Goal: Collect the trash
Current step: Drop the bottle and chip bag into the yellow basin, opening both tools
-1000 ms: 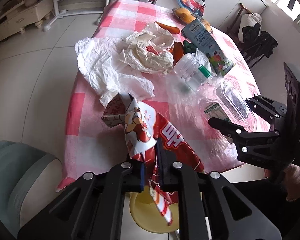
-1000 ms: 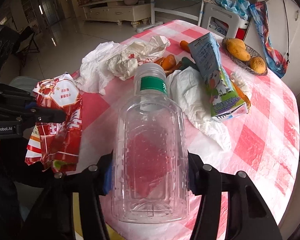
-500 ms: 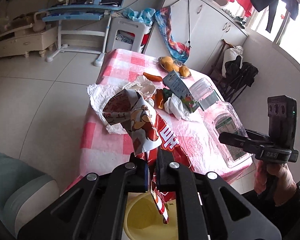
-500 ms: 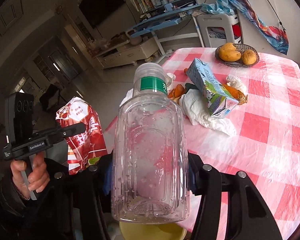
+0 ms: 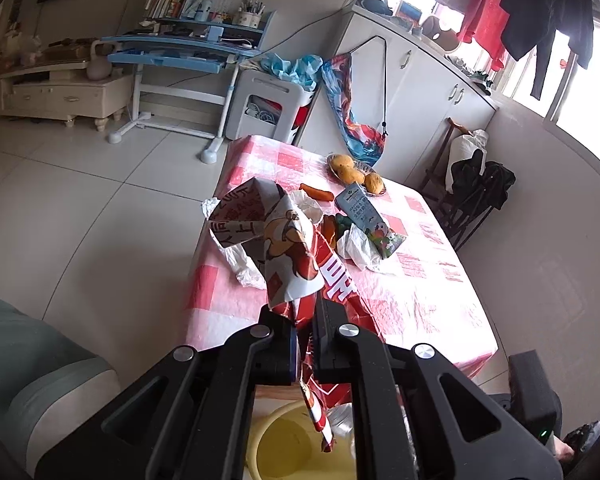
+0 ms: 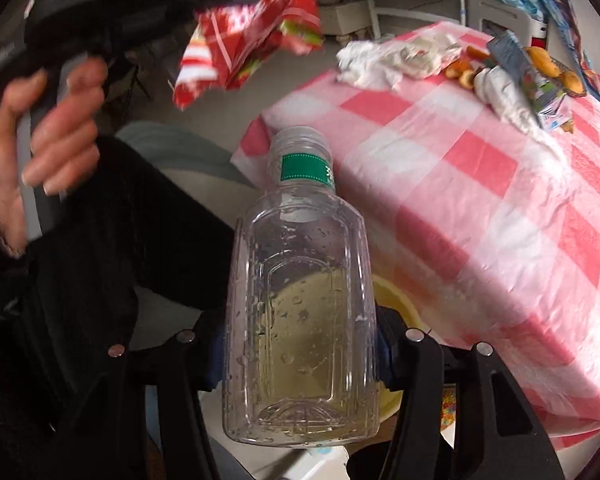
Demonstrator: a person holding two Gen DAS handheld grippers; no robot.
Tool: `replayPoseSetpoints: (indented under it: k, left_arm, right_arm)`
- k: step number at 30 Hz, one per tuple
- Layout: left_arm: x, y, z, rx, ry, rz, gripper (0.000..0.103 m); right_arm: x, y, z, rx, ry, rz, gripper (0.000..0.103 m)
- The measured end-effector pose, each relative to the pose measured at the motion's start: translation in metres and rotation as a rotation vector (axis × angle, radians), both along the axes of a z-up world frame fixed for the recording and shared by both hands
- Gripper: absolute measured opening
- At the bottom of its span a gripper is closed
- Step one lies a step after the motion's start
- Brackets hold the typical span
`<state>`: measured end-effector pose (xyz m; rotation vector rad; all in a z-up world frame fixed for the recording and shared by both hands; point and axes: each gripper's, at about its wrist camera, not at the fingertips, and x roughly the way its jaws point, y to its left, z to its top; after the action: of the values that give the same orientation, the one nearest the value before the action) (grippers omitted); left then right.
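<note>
Wrapper [image 5: 296, 252], light and floppy, is pinched at its crumpled end in the closed left gripper [image 5: 303, 334] above the yellow bin [image 5: 284, 448]; empty bottle [image 6: 302, 312], light, slick and crushable, is clamped low across its body by the right gripper [image 6: 300, 354].

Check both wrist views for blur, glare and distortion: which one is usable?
Left wrist view: sharp, strong fisheye bending, windows blown out at right, snack wrapper crisp. Right wrist view: motion-smeared across the checked tablecloth and the hand; only the clear bottle stays sharp, with daylight glare on the cloth.
</note>
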<state>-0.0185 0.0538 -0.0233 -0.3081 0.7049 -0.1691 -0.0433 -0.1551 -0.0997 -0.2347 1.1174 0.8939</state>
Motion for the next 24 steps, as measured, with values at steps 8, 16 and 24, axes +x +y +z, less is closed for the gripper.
replayPoseSetpoints:
  k: [8,16,24]
  left_arm:
    - [-0.011,-0.005,0.003,0.018,-0.015,-0.028,0.005]
    - [-0.014,-0.015,-0.002,0.048,0.002,-0.082,0.005]
    - [-0.023,-0.068,-0.033,0.186,0.122,-0.243,0.005]
  right_arm:
    - [-0.007,0.025,-0.042,-0.202,0.035,0.066,0.055]
    - [0.008,0.009,-0.02,-0.116,-0.026,-0.047,0.067]
    - [0.022,-0.061,0.043,0.13,-0.245,-0.42,0.082]
